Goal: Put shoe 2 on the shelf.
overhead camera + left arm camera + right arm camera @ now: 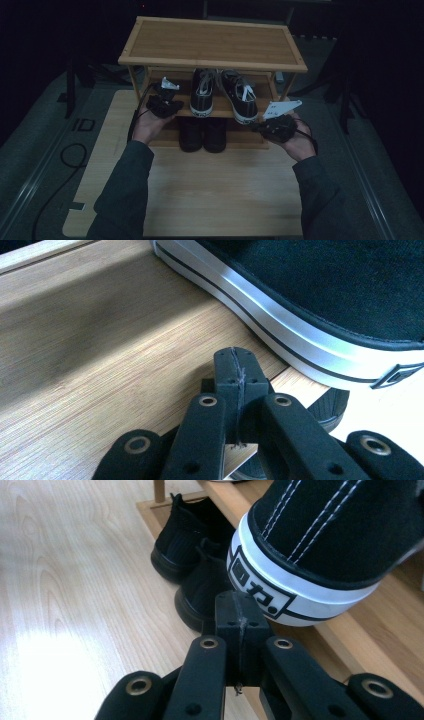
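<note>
**Tongs held closed at the shoe rack**

Both tongs, left point(167, 98) and right point(261, 126), are seen pressed shut and empty. The black-and-white sneakers point(222, 95) are set on the rack's middle shelf point(220, 106), black boots point(202, 134) below, above the surface point(220, 195).

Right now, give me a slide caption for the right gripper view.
Shut right gripper at the heel of a black-and-white sneaker on the shoe rack shelf.

The heel patch point(260, 592) on the black sneaker point(340, 530) sitting on the shoe rack shelf point(385, 625) has a logo mark, but it's not really readable.
</note>
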`<state>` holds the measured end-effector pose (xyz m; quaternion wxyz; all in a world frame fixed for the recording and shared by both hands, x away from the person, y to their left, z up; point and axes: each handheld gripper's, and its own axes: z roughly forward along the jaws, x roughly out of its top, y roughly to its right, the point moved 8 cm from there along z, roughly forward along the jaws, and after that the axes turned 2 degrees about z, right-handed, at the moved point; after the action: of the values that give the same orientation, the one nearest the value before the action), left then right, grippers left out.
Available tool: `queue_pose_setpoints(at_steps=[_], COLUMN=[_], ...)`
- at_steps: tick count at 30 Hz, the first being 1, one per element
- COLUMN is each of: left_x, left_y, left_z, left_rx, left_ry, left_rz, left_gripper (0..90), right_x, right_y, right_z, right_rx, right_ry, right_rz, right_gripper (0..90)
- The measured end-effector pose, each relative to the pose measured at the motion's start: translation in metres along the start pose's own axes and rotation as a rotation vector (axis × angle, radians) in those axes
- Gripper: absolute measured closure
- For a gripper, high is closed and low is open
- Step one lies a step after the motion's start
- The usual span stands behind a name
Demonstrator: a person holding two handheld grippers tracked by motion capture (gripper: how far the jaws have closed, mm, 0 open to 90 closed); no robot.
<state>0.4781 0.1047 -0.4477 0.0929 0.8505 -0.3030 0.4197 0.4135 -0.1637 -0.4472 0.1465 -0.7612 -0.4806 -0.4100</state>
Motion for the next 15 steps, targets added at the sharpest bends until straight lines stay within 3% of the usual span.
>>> queue_pose_setpoints(at_steps=[5,12,14,15], left_x=[0.0,0.0,0.0,0.0], left_y=[0.0,0.0,0.0,0.0], left_z=[0.0,0.0,0.0,0.0], left_rx=[0.002,0.002,0.003,0.002], left_ry=[-0.001,0.001,0.001,0.001], left_rz=[0.002,0.002,0.002,0.002], left_gripper=[90.0,90.0,90.0,90.0], right_x=[0.004,0.011,0.011,0.012], right_y=[-0.002,0.0,0.002,0.002], right_z=[0.003,0.004,0.009,0.011], right_rx=[0.013,0.001,-0.027,-0.016], right_ry=[0.013,0.011,0.002,0.005], right_rz=[0.005,0.013,0.02,0.025], right_gripper=[90.0,90.0,90.0,90.0])
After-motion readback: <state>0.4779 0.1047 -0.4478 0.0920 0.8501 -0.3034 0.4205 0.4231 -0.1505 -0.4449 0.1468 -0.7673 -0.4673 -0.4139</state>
